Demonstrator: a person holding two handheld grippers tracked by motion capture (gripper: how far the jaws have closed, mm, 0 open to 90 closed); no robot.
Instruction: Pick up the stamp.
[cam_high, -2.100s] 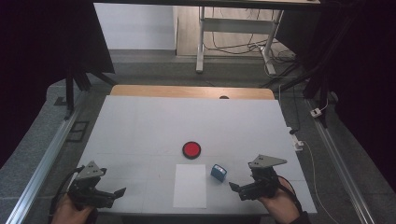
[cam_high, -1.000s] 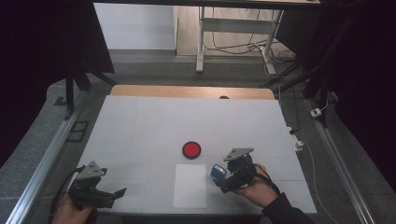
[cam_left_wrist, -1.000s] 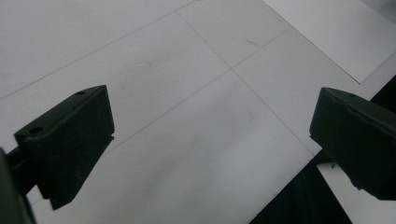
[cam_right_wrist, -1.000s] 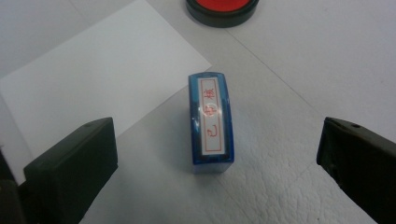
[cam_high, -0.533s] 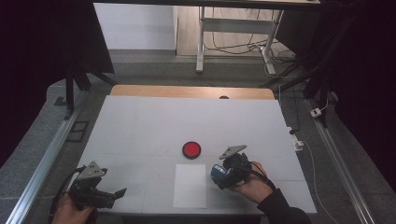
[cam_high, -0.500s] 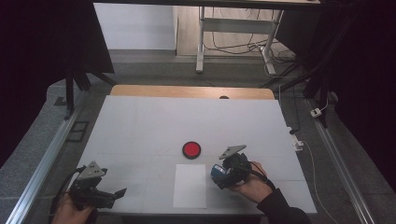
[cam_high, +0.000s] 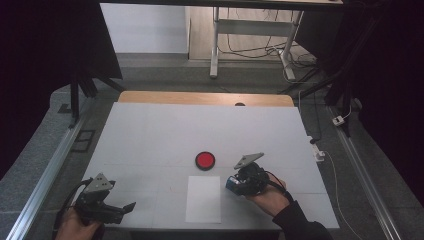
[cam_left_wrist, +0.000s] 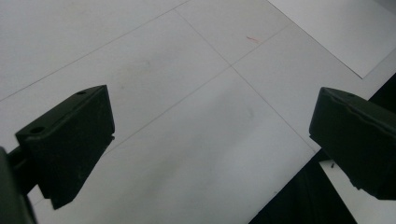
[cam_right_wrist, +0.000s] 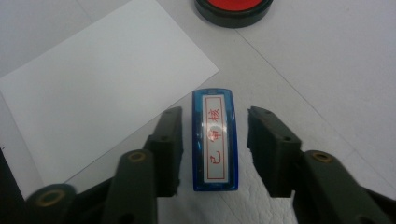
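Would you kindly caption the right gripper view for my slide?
Right claw straddling a blue stamp beside white paper, red ink pad beyond.

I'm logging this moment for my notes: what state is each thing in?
Stamp: upright on the table, between the right gripper's jaws.
Right gripper: jaws just closing, small gaps left.
Left gripper: open, holding nothing.
Ink pad: uncovered.
Paper: flat, blank.

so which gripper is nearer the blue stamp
Right. The right gripper straddles the blue stamp, its jaws having just been closing beside it, a small gap left on each side. The left gripper sits at the table's near left corner, beyond the white paper.
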